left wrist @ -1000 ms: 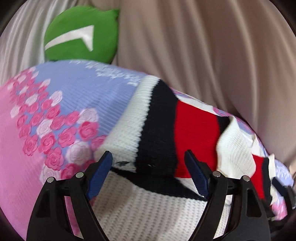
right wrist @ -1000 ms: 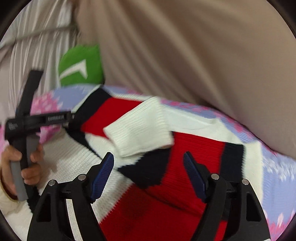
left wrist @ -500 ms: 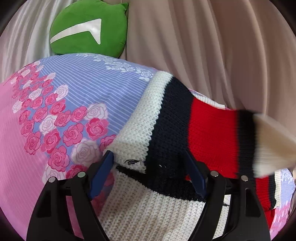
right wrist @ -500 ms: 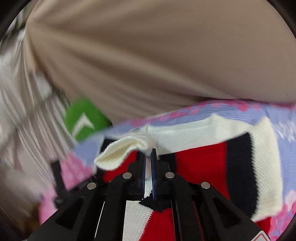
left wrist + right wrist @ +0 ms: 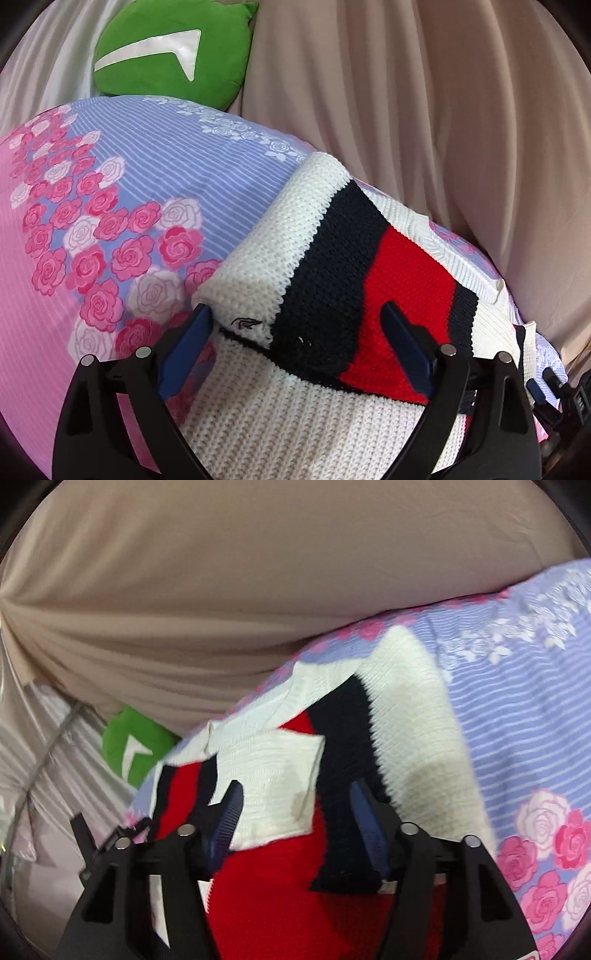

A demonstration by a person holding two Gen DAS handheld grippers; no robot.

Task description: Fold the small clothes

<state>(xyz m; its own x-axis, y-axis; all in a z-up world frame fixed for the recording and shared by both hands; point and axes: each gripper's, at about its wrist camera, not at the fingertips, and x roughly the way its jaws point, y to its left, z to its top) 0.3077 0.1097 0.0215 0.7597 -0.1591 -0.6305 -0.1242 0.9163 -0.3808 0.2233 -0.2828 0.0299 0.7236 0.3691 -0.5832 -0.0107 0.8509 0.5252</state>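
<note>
sweater on bedsheet judged soft, thick, light, floppy: best pinched at ribbed cuff; left gripper and right gripper both opening, clamping nothing.

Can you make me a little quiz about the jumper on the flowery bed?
1. True or false: the jumper lies on a plain grey sheet.
2. Which colour is the cushion behind the bed? A blue, B green, C yellow.
3. Fill in: the white cuff of the sleeve lies folded across the jumper's ____ part.

Key:
1. False. The bedsheet has pink roses and lilac stripes.
2. B.
3. Red. Both the left gripper and the right gripper are opening above the knit, pinching nothing.
</note>
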